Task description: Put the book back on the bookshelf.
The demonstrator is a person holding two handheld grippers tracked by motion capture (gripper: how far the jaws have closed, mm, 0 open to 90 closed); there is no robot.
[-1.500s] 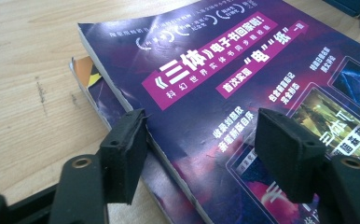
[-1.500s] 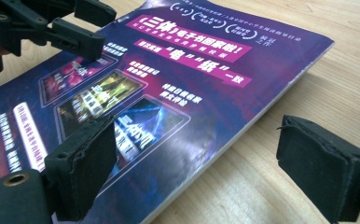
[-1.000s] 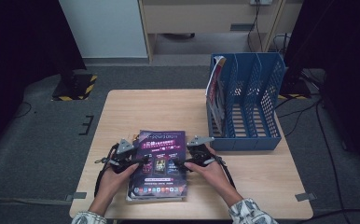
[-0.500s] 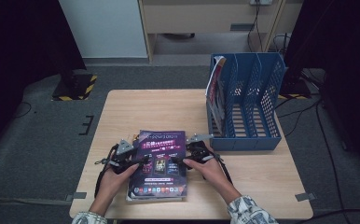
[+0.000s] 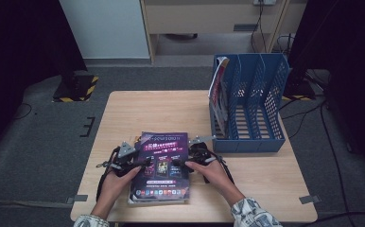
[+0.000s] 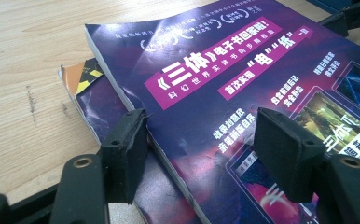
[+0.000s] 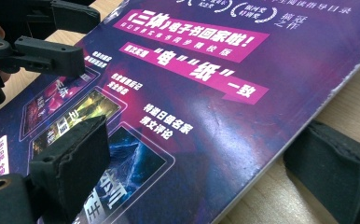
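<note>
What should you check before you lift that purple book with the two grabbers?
1. Left gripper straddles the edge of the glossy purple paperback book, jaws apart: ok.
2. Left pads pressing the cover: not ok, a gap shows.
3. Right gripper straddles the opposite edge, one jaw above the cover, one beside it on the light wooden table: ok.
4. Right pads clamped: not ok, they stand off the book.
5. Only the top book taken: cannot tell; a second book with an orange corner lies beneath.
6. Blue perforated plastic file rack has free slots: ok.
</note>
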